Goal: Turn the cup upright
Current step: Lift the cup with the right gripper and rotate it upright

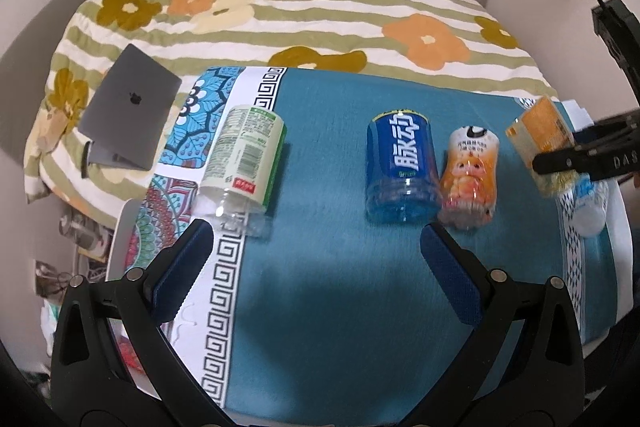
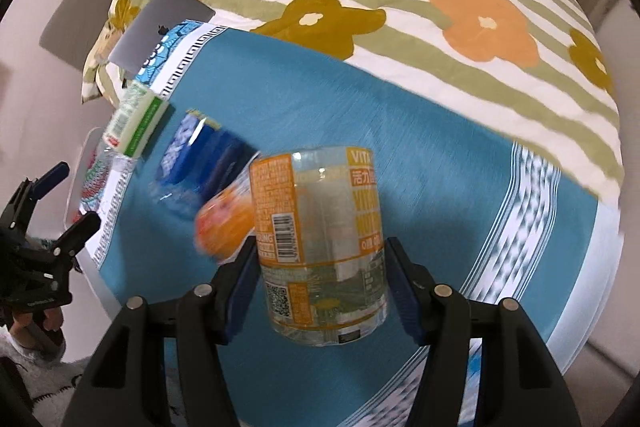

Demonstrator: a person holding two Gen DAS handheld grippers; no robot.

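Observation:
My right gripper [image 2: 320, 259] is shut on an orange-labelled clear plastic cup [image 2: 320, 239] and holds it above the blue cloth [image 2: 420, 147]; the same cup [image 1: 538, 137] shows tilted at the right of the left wrist view, held by the right gripper [image 1: 560, 159]. Three more cups lie on their sides on the cloth: a green-labelled one [image 1: 244, 163], a blue one [image 1: 400, 171] and an orange cartoon one [image 1: 468, 179]. My left gripper [image 1: 316, 247] is open and empty, hovering over the cloth in front of them.
A grey laptop [image 1: 128, 107] lies at the back left on a floral striped quilt [image 1: 304, 15]. A white object [image 1: 588, 207] lies at the cloth's right edge. The table's left edge drops to cluttered floor.

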